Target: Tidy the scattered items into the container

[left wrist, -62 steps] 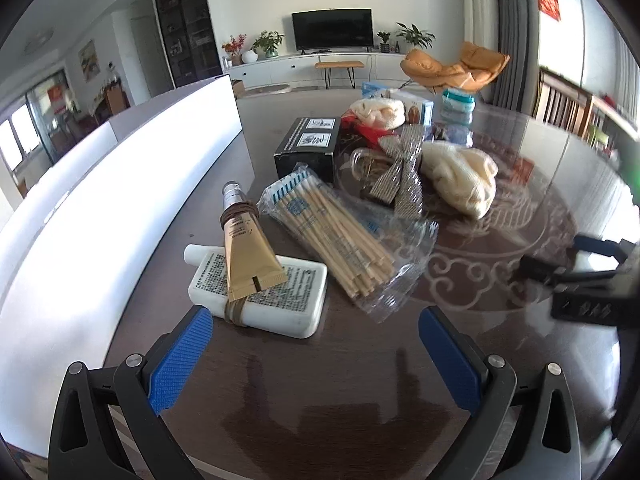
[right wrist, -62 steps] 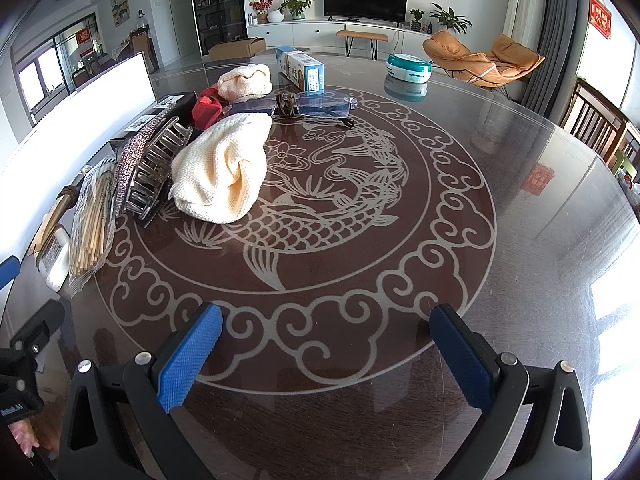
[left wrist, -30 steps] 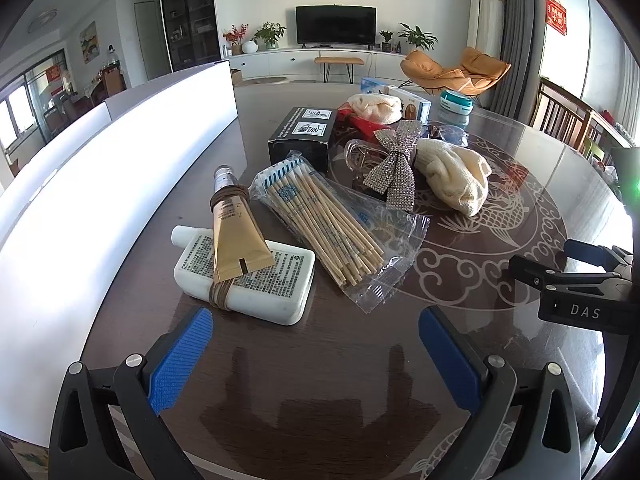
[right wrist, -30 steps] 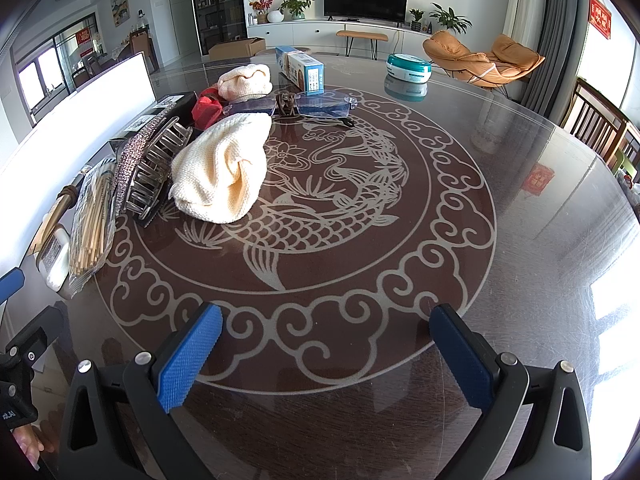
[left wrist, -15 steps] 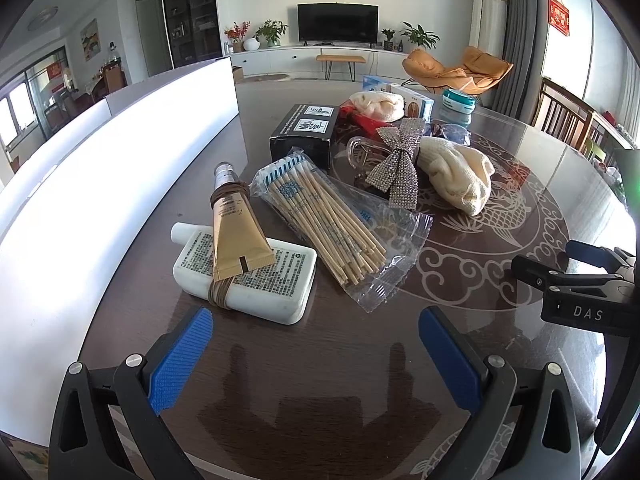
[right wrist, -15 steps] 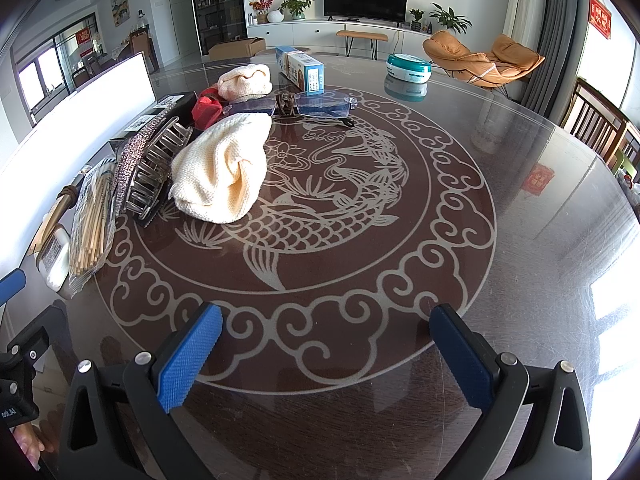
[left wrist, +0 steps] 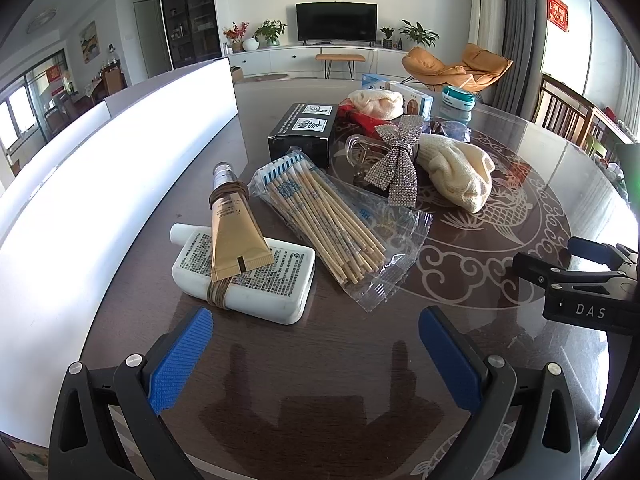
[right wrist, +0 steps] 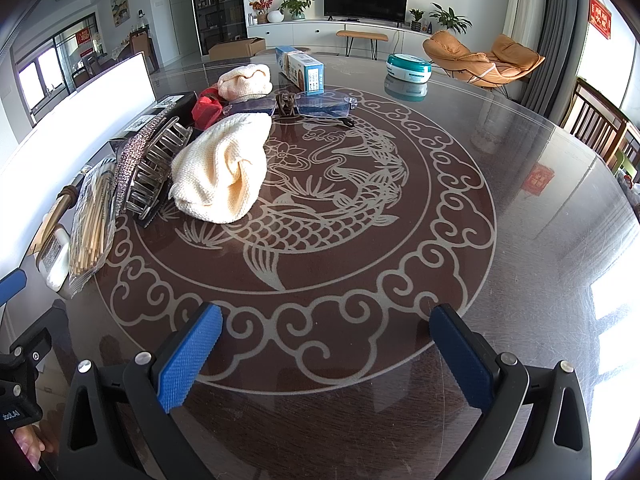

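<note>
Both tools spread wide and empty above the cluttered surface

The left tool (left wrist: pixel 316 354) faces a white bottle (left wrist: pixel 244 278) with a tan tube (left wrist: pixel 234 232) banded on it, beside bagged sticks (left wrist: pixel 328 224); the right tool (right wrist: pixel 326 354) hovers near a cream cloth (right wrist: pixel 224 168).

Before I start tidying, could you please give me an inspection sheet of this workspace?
Surface: glossy round table with fish motif.
Job's things: white bottle with tan tube banded on top; bag of sticks; rhinestone bow clip; cream knit cloth; black box; glasses.
Clutter: teal tin, blue carton.
Grippers: left claw and right claw open, empty.
Cables: nothing seen.
Surroundings: television, orange chair.
</note>
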The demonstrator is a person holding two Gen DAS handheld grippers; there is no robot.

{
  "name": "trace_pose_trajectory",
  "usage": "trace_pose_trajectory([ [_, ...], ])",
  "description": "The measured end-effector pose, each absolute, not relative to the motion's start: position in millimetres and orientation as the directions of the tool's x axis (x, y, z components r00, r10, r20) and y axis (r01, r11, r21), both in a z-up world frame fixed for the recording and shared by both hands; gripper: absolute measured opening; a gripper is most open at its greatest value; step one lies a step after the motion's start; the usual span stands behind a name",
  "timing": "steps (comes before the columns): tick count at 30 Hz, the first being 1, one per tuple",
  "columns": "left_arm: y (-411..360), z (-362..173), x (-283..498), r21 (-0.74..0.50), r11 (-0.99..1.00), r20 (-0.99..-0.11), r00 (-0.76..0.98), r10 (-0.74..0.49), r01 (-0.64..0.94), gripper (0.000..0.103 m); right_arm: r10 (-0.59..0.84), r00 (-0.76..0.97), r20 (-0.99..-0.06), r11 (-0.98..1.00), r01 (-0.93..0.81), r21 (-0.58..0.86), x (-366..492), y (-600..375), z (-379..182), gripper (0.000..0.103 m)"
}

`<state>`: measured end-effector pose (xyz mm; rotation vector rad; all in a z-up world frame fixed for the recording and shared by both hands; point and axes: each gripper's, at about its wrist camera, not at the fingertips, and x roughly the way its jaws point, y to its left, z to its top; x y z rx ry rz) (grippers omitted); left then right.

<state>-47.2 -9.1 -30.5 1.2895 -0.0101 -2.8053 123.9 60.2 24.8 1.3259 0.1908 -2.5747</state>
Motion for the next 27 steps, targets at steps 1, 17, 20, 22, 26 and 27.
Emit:
trace_pose_trajectory([
  [1, -9.6, -30.7, -47.4, 0.027, -0.999, -0.759, -0.65, -0.051, 0.047, 0.103, -0.151, -0.56, -0.815, -0.963, 0.269, -0.007, 123.8, 60.3, 24.9, 0.103],
  [17, -9.2, -30.8, -48.3, 0.027, -0.998, -0.763, -0.645, -0.051, 0.048, 0.103, -0.151, -0.56, -0.815, -0.963, 0.269, -0.007, 123.7, 60.4, 24.9, 0.103],
  [20, -8.9, -31.0, -48.0, 0.029, -0.999, -0.762, -0.645, -0.052, 0.046, 0.103, -0.151, -0.56, -0.815, -0.963, 0.269, -0.007, 123.8, 60.3, 24.9, 0.103],
  [22, -8.5, -31.3, -48.0, 0.03, -0.999, -0.761, -0.646, -0.052, 0.045, 0.103, -0.151, -0.56, -0.815, -0.963, 0.269, -0.007, 123.7, 60.5, 25.0, 0.103],
  [26, -8.2, -31.1, -47.5, 0.031, -0.999, -0.761, -0.647, -0.051, 0.042, 0.103, -0.149, -0.561, -0.814, -0.964, 0.267, -0.007, 123.8, 60.3, 24.9, 0.103],
  [27, -8.3, -31.0, -47.4, 0.03, -0.999, -0.761, -0.647, -0.05, 0.042, 0.103, -0.149, -0.561, -0.814, -0.964, 0.267, -0.007, 123.8, 60.4, 24.9, 0.103],
])
